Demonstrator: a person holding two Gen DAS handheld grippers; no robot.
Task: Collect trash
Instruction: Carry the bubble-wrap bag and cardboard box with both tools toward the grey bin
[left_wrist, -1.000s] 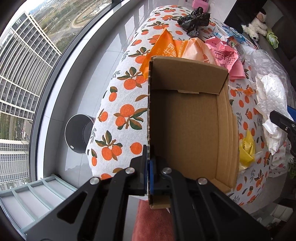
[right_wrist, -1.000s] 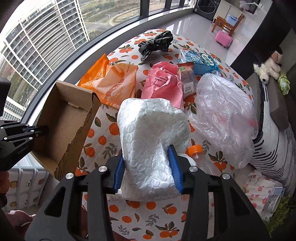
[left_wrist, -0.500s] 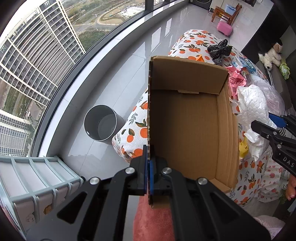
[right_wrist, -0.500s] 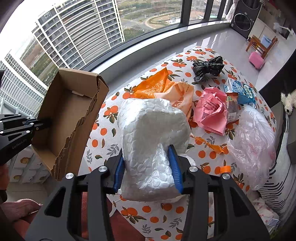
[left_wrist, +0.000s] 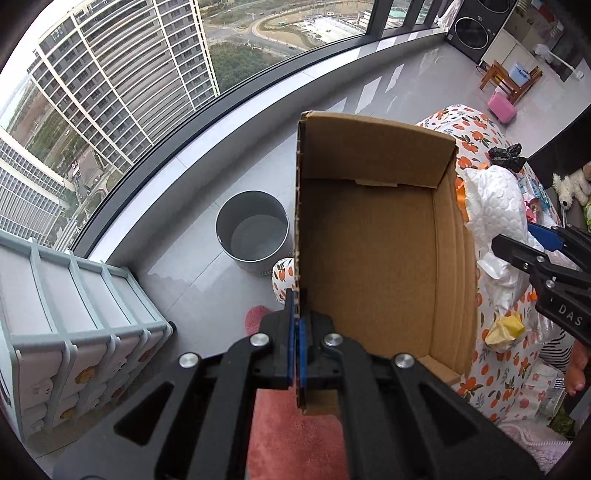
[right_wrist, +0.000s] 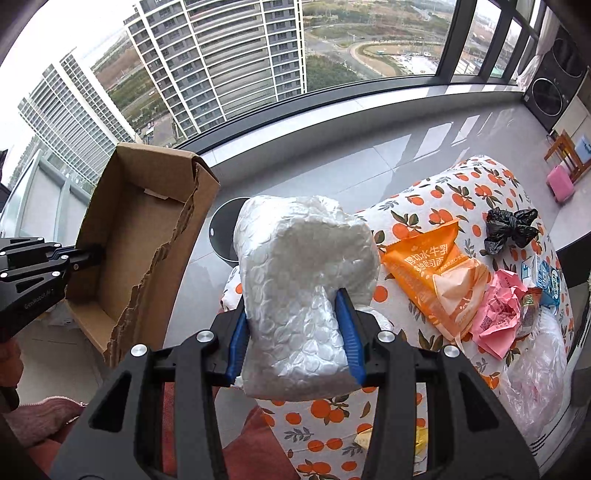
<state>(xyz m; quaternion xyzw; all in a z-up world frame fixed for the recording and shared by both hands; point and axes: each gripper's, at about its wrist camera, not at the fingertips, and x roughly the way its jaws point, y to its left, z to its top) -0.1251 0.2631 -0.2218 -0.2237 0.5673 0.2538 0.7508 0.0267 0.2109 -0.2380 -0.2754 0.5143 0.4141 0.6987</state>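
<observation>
The left tongs (left_wrist: 297, 328) stay clenched on the torn side wall of the open brown cardboard box (left_wrist: 373, 258), and the right tongs (right_wrist: 293, 332) stay clenched on the crumpled wad of white bubble wrap (right_wrist: 306, 280). What has changed over the last second is where both are held. The box filled the centre of the left view with the orange-print table right behind it; now the table (left_wrist: 476, 144) has slid to the right edge of the frame, and the round grey metal bin (left_wrist: 253, 230) on the floor sits left of centre, just beside the box's left wall in the picture. In the right view the same bin (right_wrist: 221, 232) peeks out behind the wad, at centre left.

So both loads have been lifted off the table and swung toward the bin; the drop looks close. The orange snack bag (right_wrist: 432, 266), pink crumpled paper (right_wrist: 498, 314), black plastic bag (right_wrist: 509, 225) and clear plastic bag (right_wrist: 535, 376) remain on the table at right, so much of the collecting is left.
</observation>
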